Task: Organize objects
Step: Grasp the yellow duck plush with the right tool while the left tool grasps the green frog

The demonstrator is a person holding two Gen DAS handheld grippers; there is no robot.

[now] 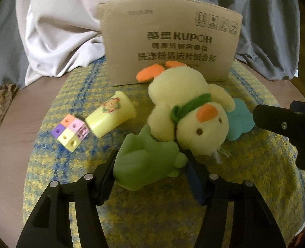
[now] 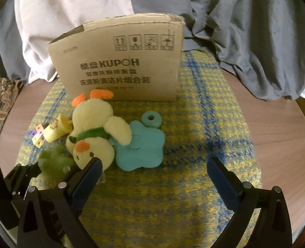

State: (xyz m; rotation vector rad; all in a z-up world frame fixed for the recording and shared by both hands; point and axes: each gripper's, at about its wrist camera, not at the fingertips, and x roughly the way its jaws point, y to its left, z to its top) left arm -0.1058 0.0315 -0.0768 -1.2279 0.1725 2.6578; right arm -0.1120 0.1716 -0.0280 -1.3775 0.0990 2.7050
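A green rubber toy (image 1: 146,161) lies on the woven mat between the fingers of my left gripper (image 1: 151,161), whose jaws stand around it, both pads at its sides. It also shows in the right wrist view (image 2: 53,163). A yellow plush chick (image 1: 189,111) lies beside it, on a teal star-shaped toy (image 2: 140,150). A teal ring (image 2: 151,119), a yellow cup (image 1: 111,115) on its side and a pastel cube block (image 1: 71,132) lie around. My right gripper (image 2: 154,167) is open and empty just in front of the star toy.
An open cardboard box (image 1: 171,41) stands at the back of the yellow and blue mat (image 2: 193,196) on a round brown table (image 2: 286,134). White and grey cloth (image 1: 55,31) hangs behind the box.
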